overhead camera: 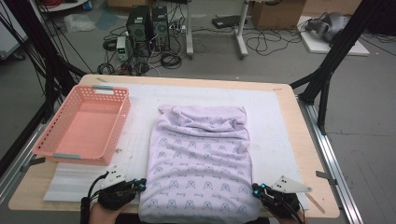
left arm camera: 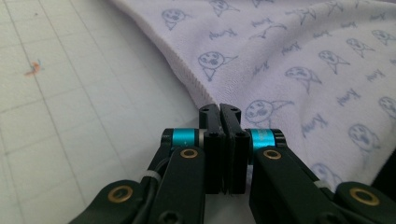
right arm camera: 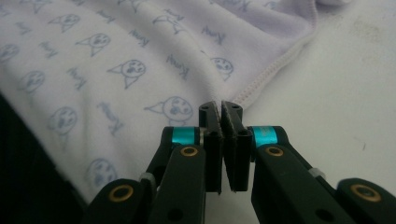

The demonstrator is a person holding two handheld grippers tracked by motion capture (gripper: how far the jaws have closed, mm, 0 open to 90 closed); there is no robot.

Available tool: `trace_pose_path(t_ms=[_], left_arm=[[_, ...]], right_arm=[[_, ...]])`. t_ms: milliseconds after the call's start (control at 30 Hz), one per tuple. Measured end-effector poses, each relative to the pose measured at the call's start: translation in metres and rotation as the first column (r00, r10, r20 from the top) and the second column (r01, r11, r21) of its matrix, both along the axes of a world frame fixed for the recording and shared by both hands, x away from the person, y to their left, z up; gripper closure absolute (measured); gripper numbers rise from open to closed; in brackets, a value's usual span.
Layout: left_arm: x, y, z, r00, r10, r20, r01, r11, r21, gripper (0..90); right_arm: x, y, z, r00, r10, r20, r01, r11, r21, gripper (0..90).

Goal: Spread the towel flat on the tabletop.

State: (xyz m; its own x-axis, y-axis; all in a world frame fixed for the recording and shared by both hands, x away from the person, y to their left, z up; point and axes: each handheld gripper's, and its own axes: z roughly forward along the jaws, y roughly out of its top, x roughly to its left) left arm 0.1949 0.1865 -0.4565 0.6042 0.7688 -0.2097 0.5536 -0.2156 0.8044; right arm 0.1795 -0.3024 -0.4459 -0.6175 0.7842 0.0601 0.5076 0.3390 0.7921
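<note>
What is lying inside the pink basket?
The pink basket looks empty: its bare floor shows in the high view. Only the strip just behind its near wall is hidden from sight.

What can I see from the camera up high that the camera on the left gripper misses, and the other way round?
High view alone: the whole table, the pink basket at its left, the full outline of the lilac cloth, both grippers at its near corners, the right gripper among them, and cables on the floor behind.

Left gripper view alone: its black jaws pressed together at the cloth's ribbed edge, and a small orange mark on the white mat.

Both: the left gripper, the printed cloth, the gridded white mat.
</note>
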Motion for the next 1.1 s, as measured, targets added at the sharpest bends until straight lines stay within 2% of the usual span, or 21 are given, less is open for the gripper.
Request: trace_pose_path(t_ms=[167,300,367,400,467,500,533,633,767,833,900,1100], left_arm=[[-0.019,0.005,0.009,0.9986,-0.053,-0.006,0.053,0.9985,0.011,88.1],[-0.038,0.014,0.012,0.9955,-0.092,-0.025,0.092,0.9957,0.008,88.0],[-0.041,0.015,0.012,0.9959,-0.090,0.006,0.090,0.9959,0.008,86.7],[-0.039,0.014,0.013,0.9970,-0.073,0.025,0.073,0.9973,0.009,80.2],[-0.030,0.010,0.012,0.9982,-0.041,0.044,0.041,0.9991,-0.005,58.6],[-0.024,0.008,0.012,0.9983,-0.029,0.051,0.029,0.9994,-0.016,52.3],[-0.018,0.007,0.012,0.9983,-0.012,0.056,0.014,0.9995,-0.030,50.5],[0.001,0.003,0.013,0.9970,0.018,0.075,-0.015,0.9991,-0.040,48.8],[0.027,-0.003,0.010,0.9971,0.050,0.057,-0.047,0.9980,-0.041,48.7],[0.036,-0.006,0.007,0.9978,0.052,0.041,-0.050,0.9981,-0.037,48.7],[0.044,-0.009,0.004,0.9986,0.050,0.018,-0.049,0.9983,-0.031,48.7],[0.062,-0.012,0.003,0.9979,0.057,-0.030,-0.058,0.9980,-0.026,48.6]], right_arm=[[-0.018,-0.007,0.005,0.9994,0.036,0.003,-0.036,0.9993,0.008,87.2],[-0.037,-0.011,0.008,0.9971,0.074,-0.017,-0.073,0.9973,0.009,87.1],[-0.043,-0.012,0.007,0.9953,0.093,-0.027,-0.093,0.9955,0.018,84.8],[-0.042,-0.011,0.006,0.9952,0.095,-0.024,-0.095,0.9953,0.020,79.5],[-0.038,-0.009,0.007,0.9989,0.044,-0.015,-0.043,0.9981,0.043,67.1],[-0.034,-0.009,0.007,0.9998,0.018,-0.004,-0.017,0.9980,0.061,63.7],[-0.030,-0.008,0.008,0.9999,-0.011,0.004,0.011,0.9974,0.071,62.3],[-0.016,-0.006,0.008,0.9954,-0.088,0.039,0.085,0.9946,0.059,61.4],[0.007,0.001,0.004,0.9866,-0.154,0.055,0.152,0.9878,0.035,59.4],[0.017,0.006,0.002,0.9853,-0.160,0.058,0.159,0.9869,0.023,59.4],[0.026,0.012,-0.001,0.9855,-0.162,0.050,0.163,0.9867,-0.008,59.2],[0.048,0.021,-0.004,0.9876,-0.155,0.027,0.155,0.9878,-0.010,55.3]])
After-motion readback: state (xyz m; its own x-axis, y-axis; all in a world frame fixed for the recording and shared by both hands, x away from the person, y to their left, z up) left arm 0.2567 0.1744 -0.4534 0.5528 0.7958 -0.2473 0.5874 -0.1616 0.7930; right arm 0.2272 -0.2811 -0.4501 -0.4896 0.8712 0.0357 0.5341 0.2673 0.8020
